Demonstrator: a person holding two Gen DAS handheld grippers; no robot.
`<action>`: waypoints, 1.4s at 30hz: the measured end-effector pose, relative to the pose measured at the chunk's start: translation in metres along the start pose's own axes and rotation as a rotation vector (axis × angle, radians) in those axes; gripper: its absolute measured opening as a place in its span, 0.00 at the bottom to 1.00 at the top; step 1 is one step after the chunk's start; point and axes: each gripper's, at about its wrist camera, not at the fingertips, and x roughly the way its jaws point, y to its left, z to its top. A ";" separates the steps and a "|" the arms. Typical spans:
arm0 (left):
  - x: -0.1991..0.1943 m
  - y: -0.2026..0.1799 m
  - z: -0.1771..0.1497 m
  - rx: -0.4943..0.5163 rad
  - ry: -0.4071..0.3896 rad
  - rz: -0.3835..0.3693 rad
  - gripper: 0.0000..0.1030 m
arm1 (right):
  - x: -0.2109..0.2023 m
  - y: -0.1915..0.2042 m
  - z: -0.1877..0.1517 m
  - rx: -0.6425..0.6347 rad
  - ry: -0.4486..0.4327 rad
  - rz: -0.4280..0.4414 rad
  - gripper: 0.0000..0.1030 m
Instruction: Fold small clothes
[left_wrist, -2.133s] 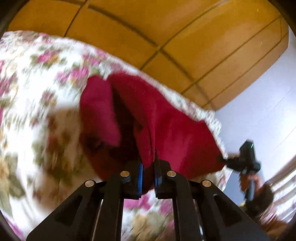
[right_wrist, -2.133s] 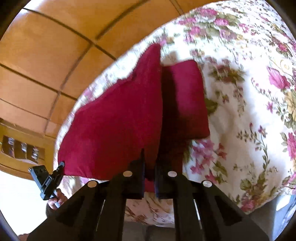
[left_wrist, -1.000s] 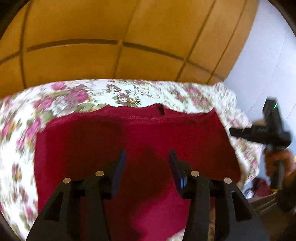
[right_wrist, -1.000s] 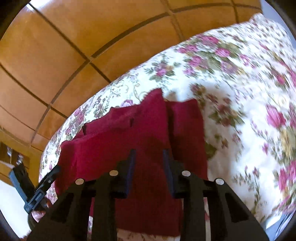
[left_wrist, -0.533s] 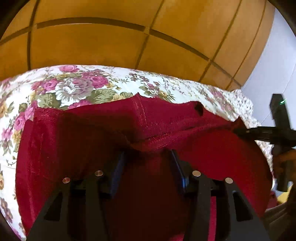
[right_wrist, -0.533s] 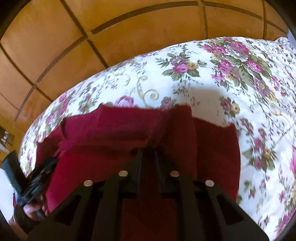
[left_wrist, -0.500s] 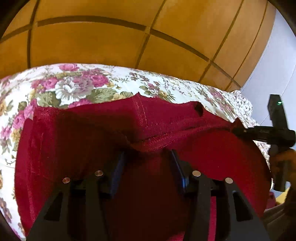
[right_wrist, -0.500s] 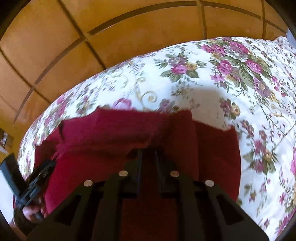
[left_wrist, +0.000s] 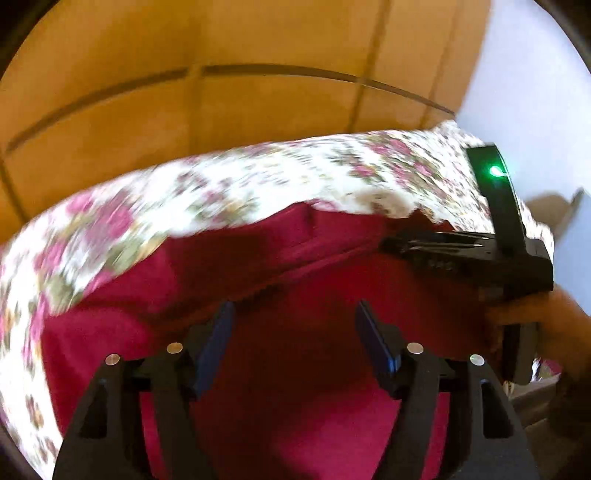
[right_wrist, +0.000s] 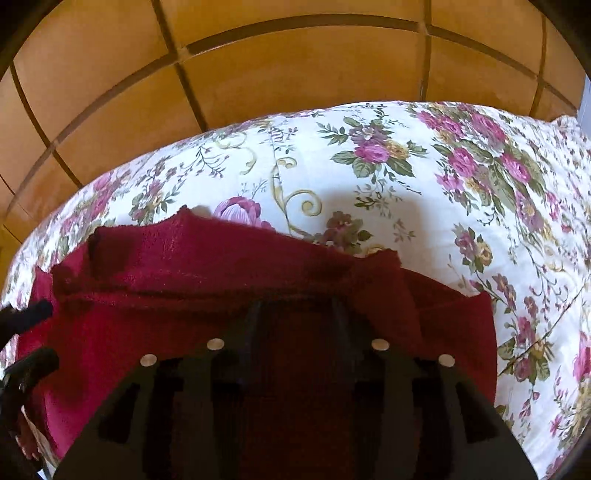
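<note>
The red garment (left_wrist: 303, 369) is seen lying on the floral bedspread (right_wrist: 369, 173), its far hem doubled over. The left gripper (left_wrist: 295, 321) and right gripper (right_wrist: 295, 314) are both spread, empty, above it. A fresh edge must be pinched next.

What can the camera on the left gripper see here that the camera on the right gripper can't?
Only the left wrist view shows the pale wall, the right gripper's body with its green light and the hand holding it. Only the right wrist view shows the floral sheet sharply, with its scrolls. Both show the red garment on that sheet, the wooden panels behind, and open fingers over the cloth.
</note>
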 end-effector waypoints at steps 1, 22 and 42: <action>0.008 -0.006 0.004 0.026 0.003 0.010 0.65 | -0.001 -0.001 0.000 0.010 0.002 0.005 0.36; 0.072 0.040 -0.004 -0.137 0.000 -0.094 0.72 | -0.066 -0.028 -0.025 0.216 -0.003 0.148 0.52; 0.002 0.034 -0.052 -0.102 -0.034 -0.018 0.83 | -0.117 -0.019 -0.061 0.052 -0.040 0.065 0.59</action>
